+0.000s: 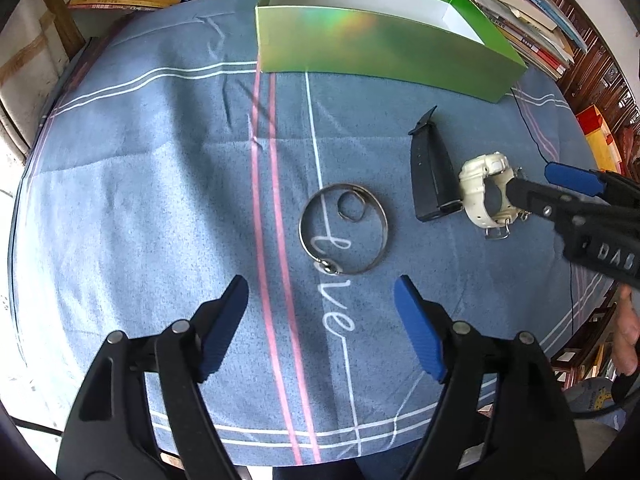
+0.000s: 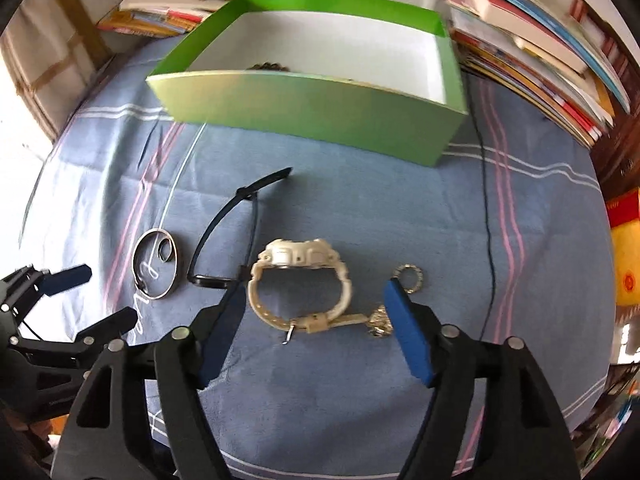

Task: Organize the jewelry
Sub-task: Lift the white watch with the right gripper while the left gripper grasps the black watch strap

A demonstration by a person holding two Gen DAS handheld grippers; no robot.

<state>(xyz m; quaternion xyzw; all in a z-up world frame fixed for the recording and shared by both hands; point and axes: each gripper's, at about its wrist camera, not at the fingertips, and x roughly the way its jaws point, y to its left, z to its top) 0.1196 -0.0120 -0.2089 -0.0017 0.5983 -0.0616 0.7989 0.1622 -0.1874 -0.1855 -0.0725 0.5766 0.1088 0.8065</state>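
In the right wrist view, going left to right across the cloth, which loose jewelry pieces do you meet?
Silver bangle with a small ring inside it → black watch strap → white watch → small sparkly ring.

Bare cloth [image 1: 140, 200] left of bangle [image 1: 344, 234]

Each black claw [image 1: 320, 328] [image 2: 316, 328] has blue pads and silver rivets.
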